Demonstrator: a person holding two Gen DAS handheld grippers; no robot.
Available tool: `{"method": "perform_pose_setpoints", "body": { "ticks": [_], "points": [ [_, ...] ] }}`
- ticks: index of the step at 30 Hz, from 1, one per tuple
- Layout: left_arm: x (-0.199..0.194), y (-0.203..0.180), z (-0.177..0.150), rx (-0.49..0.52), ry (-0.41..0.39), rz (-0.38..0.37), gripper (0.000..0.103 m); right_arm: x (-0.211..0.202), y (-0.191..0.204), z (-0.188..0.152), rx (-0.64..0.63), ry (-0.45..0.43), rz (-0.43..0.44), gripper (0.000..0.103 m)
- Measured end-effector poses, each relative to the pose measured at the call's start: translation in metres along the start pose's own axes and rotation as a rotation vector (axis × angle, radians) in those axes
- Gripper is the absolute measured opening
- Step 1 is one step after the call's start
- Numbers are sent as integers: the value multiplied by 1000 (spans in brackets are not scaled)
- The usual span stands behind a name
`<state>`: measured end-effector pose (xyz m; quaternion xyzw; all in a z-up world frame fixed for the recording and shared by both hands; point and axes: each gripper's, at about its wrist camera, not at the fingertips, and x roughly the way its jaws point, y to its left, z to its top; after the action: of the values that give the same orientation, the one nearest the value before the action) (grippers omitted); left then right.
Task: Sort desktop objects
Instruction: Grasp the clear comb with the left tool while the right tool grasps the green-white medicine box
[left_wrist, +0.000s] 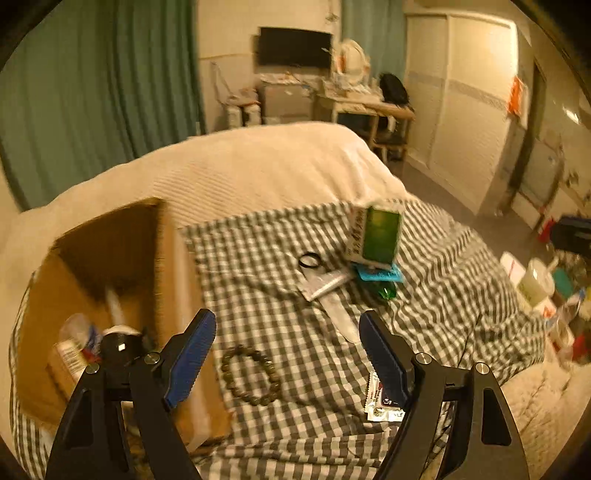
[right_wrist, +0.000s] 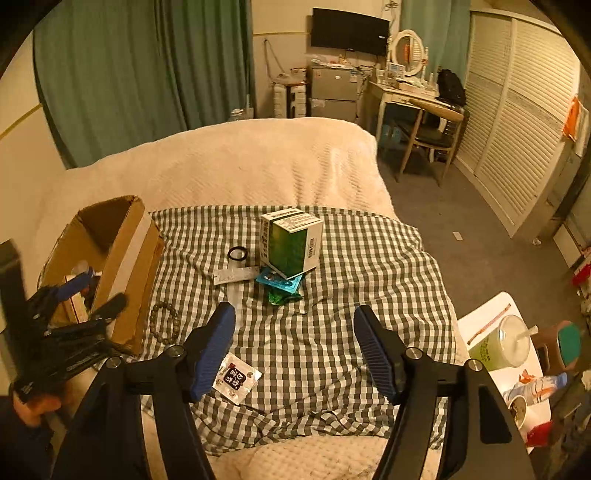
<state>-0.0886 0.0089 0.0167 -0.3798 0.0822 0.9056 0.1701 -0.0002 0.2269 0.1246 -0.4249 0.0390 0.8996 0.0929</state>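
**Bead bracelet lies nearest the left hand-held gripper, beside the box**

Bead bracelet (left_wrist: 251, 374) rests flat on the checked cloth (left_wrist: 295, 317) that covers the bed, just beside the near wall of the cardboard box (left_wrist: 177, 295). Seen from the left wrist, it sits low between the two blue fingers, a little toward the box side, so the left hand-held gripper (left_wrist: 288, 354) is right over it and points down at it. A round loop has no long axis, so any line of approach across the ring would do.

That left hand-held gripper stands wide open with nothing between its pads. The right hand-held gripper (right_wrist: 293, 350) is also open and empty; only bare cloth shows between its fingers. A small white snack packet (right_wrist: 236, 378) lies just beside its left finger, closer to it than the bracelet (right_wrist: 165, 322), which from this view lies off to the left by the box.

Further up the cloth is a cluster well apart from both grippers: a green and white carton (right_wrist: 291, 243) standing on a blue packet (right_wrist: 279, 282), a black ring (right_wrist: 237, 253) and a flat white strip (right_wrist: 234, 275).

The box already holds several items. I judge the bracelet to be the left hand's pick and the packet the right's, since each lies on its own side.
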Motion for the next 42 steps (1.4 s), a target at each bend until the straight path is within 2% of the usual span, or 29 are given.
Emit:
{"method": "perform_pose_setpoints", "body": {
  "ticks": [5,10,13,16,18,20,22,25,28,30,33,35,36,37,38,39,42],
  "points": [
    [52,-21,-1,78,57,15,83,22,1,-1,-45,6,20,79],
    [116,-31,-7,114,98,45,83,54,-3,-14,-94,-21,39,84],
    [151,-36,-10,125,116,92,83,78,-25,-29,-16,-6,69,84],
    [185,-38,-9,112,139,95,83,97,-49,-39,72,48,119,84],
    [203,-40,-7,124,144,75,83,111,-60,-39,55,104,136,84],
    [207,-41,-4,144,102,62,91,120,-66,-32,-17,128,134,84],
    [215,-43,0,177,80,58,96,122,-72,-19,-76,101,139,84],
    [230,-42,5,196,99,30,97,133,-77,-1,-104,56,166,88],
    [237,-37,4,149,115,-96,95,153,-71,23,-168,-7,182,90],
    [238,-35,2,140,112,-112,94,169,-66,36,-203,-17,204,92],
    [233,-40,1,186,102,-147,73,194,-50,49,-271,-12,232,92],
    [230,-42,0,204,104,-166,54,206,-36,51,-319,-4,250,92],
    [229,-43,-1,208,109,-174,52,209,-32,51,-332,-16,255,92],
    [228,-46,-1,213,110,-176,44,213,-29,52,-344,-10,250,92],
    [226,-48,-2,226,124,-186,30,219,-25,54,-353,1,259,92],
    [223,-50,-2,240,135,-193,26,223,-22,55,-367,6,256,92],
    [219,-50,-3,216,152,-207,26,233,-25,63,-344,6,253,95]
  ]
}}
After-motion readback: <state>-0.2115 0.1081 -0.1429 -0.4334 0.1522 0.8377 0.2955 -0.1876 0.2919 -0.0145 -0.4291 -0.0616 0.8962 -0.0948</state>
